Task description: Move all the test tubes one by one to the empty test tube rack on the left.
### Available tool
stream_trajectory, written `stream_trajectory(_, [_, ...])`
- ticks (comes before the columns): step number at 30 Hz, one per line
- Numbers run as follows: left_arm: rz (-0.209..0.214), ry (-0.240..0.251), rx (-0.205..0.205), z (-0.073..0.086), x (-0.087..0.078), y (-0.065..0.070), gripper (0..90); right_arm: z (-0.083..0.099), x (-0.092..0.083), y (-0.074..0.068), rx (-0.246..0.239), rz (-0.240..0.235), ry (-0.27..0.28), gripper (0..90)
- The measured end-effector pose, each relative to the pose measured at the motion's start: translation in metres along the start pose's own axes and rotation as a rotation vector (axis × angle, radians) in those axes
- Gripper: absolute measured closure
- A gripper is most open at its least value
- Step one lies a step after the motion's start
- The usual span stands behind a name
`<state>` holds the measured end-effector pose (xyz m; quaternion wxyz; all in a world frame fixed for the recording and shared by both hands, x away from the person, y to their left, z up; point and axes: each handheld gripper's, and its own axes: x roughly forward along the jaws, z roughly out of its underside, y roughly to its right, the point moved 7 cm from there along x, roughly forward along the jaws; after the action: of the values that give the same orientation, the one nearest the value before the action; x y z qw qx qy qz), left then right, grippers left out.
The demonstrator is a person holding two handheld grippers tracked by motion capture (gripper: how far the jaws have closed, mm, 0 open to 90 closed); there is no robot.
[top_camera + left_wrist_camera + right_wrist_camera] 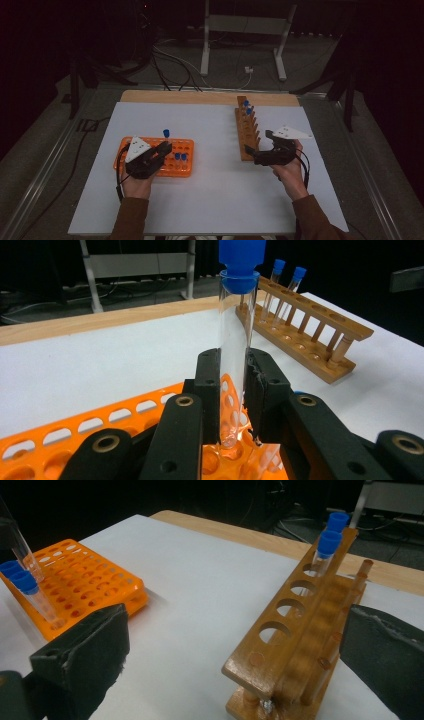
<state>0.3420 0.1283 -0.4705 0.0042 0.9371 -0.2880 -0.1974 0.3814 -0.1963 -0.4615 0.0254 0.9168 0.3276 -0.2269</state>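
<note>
**Left gripper pinches a test tube over the orange rack; right gripper spread at the wooden rack**

The left gripper point(232, 390) has its two black jaws pressed against a clear test tube point(233, 355) with a blue cap. The tube stands upright, and its lower end sits in or just above a hole of the orange rack point(100, 422); which of the two cannot be told. In the high view the left gripper point(162, 148) lies over the middle of the orange rack point(185, 157), which rests near the left edge of the white table point(210, 200), and the blue cap of the held tube point(166, 133) shows just past the rack's far edge. Two more blue-capped tubes point(180, 157) stand in the rack's near right part.

The right gripper point(235, 680) has its jaws spread wide, one on each side of the near end of the wooden rack point(295, 635), without touching it. In the high view the right gripper point(253, 152) is at that same near end of the wooden rack point(246, 132), which runs from front to back near the table's right half. Two blue-capped tubes point(327, 545) stand in the holes at the rack's far end.
</note>
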Motion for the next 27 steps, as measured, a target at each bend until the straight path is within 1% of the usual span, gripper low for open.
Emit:
stream_trajectory(3, [0.003, -0.006, -0.001, 0.004, -0.001, 0.001, 78.4, 0.003, -0.003, 0.001, -0.006, 0.005, 0.006, 0.1])
stream_trajectory(9, [0.004, -0.018, -0.006, 0.011, -0.002, 0.001, 78.3, 0.010, -0.006, 0.006, 0.005, 0.011, 0.002, 0.1])
stream_trajectory(17, [0.001, -0.032, -0.009, 0.018, -0.002, 0.000, 78.4, 0.013, -0.009, 0.006, 0.011, 0.008, 0.012, 0.1])
stream_trajectory(24, [0.004, -0.047, 0.000, 0.023, 0.000, 0.001, 78.3, 0.015, -0.009, 0.005, 0.018, 0.002, 0.011, 0.1])
stream_trajectory(27, [0.006, -0.054, 0.003, 0.024, 0.001, 0.002, 78.4, 0.016, -0.008, 0.004, 0.012, -0.002, 0.011, 0.1])
